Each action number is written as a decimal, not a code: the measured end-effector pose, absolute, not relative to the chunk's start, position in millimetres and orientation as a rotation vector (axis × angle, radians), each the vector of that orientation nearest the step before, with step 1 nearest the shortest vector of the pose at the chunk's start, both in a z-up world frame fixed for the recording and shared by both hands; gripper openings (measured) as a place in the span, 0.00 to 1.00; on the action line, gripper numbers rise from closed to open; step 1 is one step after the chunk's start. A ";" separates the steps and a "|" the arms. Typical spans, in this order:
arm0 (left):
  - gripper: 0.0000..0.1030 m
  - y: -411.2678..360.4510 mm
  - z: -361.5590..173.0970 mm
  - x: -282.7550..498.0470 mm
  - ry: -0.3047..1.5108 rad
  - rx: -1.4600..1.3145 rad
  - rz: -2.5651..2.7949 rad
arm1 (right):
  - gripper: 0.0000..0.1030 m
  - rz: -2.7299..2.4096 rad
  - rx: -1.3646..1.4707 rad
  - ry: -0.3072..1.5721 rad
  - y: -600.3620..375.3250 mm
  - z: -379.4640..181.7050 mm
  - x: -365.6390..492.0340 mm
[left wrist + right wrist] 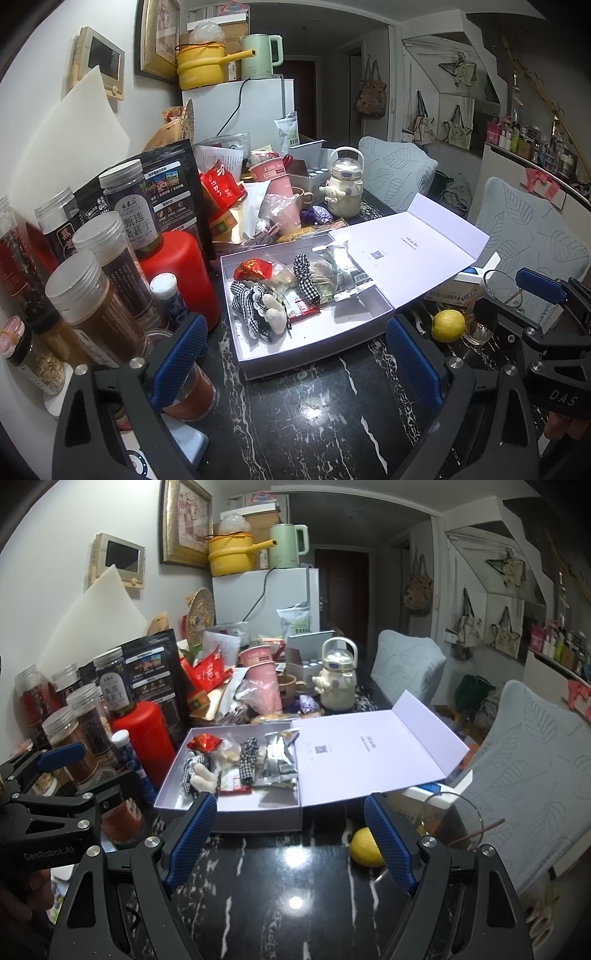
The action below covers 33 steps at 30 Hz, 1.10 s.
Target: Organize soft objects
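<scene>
An open pale lilac box [314, 347] [236, 818] lies on the black marble table, its lid [406, 251] [369, 753] folded back to the right. Inside lie a red pouch [253, 269] [203, 743], a checked cloth toy with a cream plush part [258, 306] [201, 771], a checked scrunchie [306, 275] [248, 758] and silver snack packets [347, 273] [280, 760]. My left gripper [295, 354] stands open just before the box, nothing between its fingers. My right gripper [291, 838] is open too, in front of the box's near wall, holding nothing.
Jars [92, 306] and a red bottle [181, 269] crowd the left side. A lemon [448, 325] [365, 847] and a glass [448, 819] sit right of the box. Cups, bags and a cream kettle [345, 184] pile up behind. Two chairs [535, 760] stand at right.
</scene>
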<state>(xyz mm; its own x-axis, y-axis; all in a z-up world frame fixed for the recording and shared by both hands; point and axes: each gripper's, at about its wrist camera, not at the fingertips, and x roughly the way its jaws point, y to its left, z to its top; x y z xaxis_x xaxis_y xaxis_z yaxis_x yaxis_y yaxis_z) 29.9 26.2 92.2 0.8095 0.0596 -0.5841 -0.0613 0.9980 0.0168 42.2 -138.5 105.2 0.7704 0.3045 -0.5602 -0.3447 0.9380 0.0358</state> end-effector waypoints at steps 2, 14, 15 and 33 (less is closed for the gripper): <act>0.96 25.9 92.2 30.1 0.628 -0.003 0.064 | 0.81 0.351 -0.069 0.596 -139.6 104.7 42.1; 0.96 20.0 92.1 31.3 0.637 0.013 0.072 | 0.81 0.341 -0.062 0.601 -143.3 102.6 42.4; 0.96 19.4 91.7 31.6 0.638 0.014 0.072 | 0.81 0.340 -0.062 0.602 -143.8 102.3 42.5; 0.96 16.2 88.4 36.2 0.662 0.039 0.081 | 0.81 0.328 -0.057 0.609 -144.7 100.4 44.3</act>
<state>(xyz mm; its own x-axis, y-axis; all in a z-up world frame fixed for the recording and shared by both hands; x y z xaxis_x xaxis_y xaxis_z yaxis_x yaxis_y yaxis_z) 36.2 16.2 88.4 0.7857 0.0880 -0.6123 -0.0628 0.9961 0.0625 44.3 -144.7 100.4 0.7699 0.2858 -0.5706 -0.3191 0.9467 0.0436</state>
